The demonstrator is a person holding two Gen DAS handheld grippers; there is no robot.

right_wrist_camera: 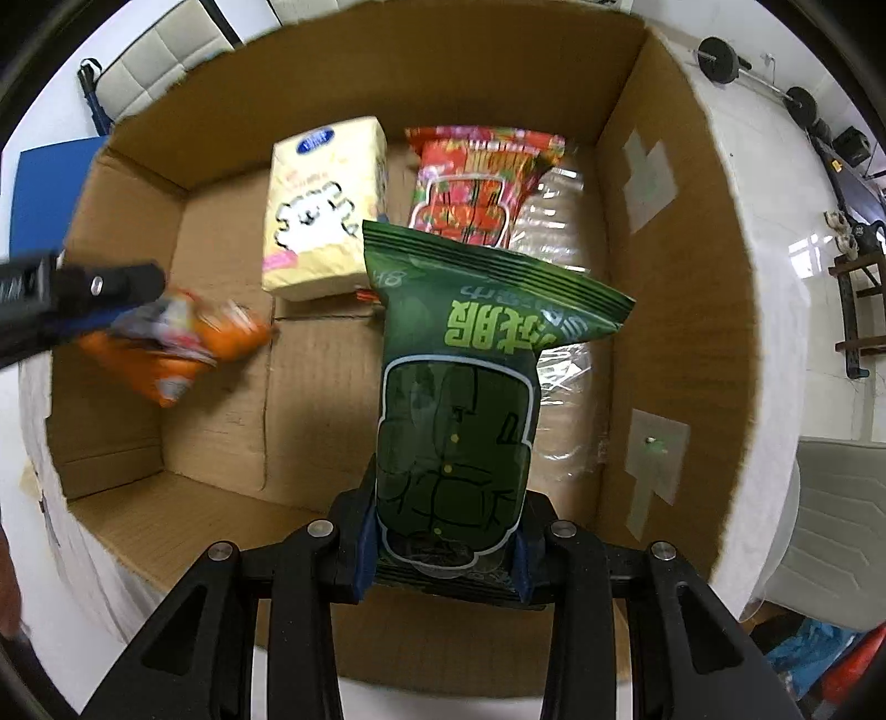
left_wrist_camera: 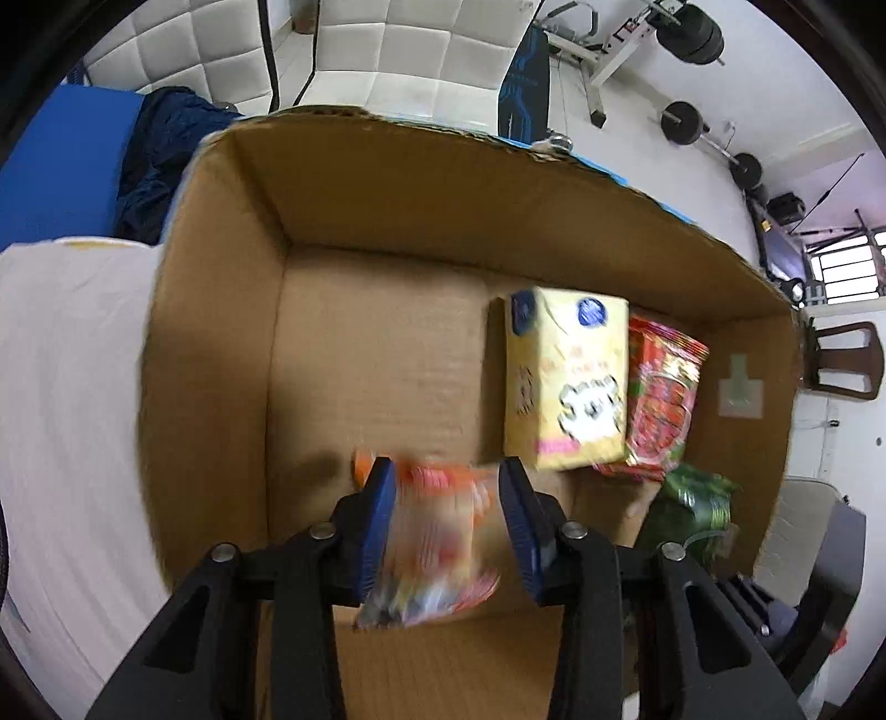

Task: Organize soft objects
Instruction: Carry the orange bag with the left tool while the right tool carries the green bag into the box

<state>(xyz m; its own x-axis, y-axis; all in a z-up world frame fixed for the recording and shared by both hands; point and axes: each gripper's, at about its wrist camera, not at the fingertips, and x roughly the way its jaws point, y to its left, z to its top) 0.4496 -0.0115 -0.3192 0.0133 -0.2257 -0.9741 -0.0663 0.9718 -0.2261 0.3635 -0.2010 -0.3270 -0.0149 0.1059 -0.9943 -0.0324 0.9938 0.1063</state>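
An open cardboard box (left_wrist_camera: 387, 183) (right_wrist_camera: 692, 332) holds a yellow tissue pack (left_wrist_camera: 565, 382) (right_wrist_camera: 324, 210) and a red snack bag (left_wrist_camera: 664, 399) (right_wrist_camera: 482, 183). My left gripper (left_wrist_camera: 447, 482) is shut on an orange snack bag (left_wrist_camera: 437, 543), blurred, held above the box floor; the bag (right_wrist_camera: 183, 343) and the gripper also show in the right wrist view. My right gripper (right_wrist_camera: 443, 531) is shut on a green snack bag (right_wrist_camera: 459, 399) above the box's right side; the bag shows in the left wrist view (left_wrist_camera: 698, 504). A clear plastic bag (right_wrist_camera: 554, 232) lies under the red one.
The box stands on a white cloth surface (left_wrist_camera: 66, 415) (right_wrist_camera: 775, 277). A blue pad (left_wrist_camera: 61, 160) and dark cloth (left_wrist_camera: 160, 155) lie behind it. Weight equipment (left_wrist_camera: 686, 39) and a chair (right_wrist_camera: 841, 498) stand around.
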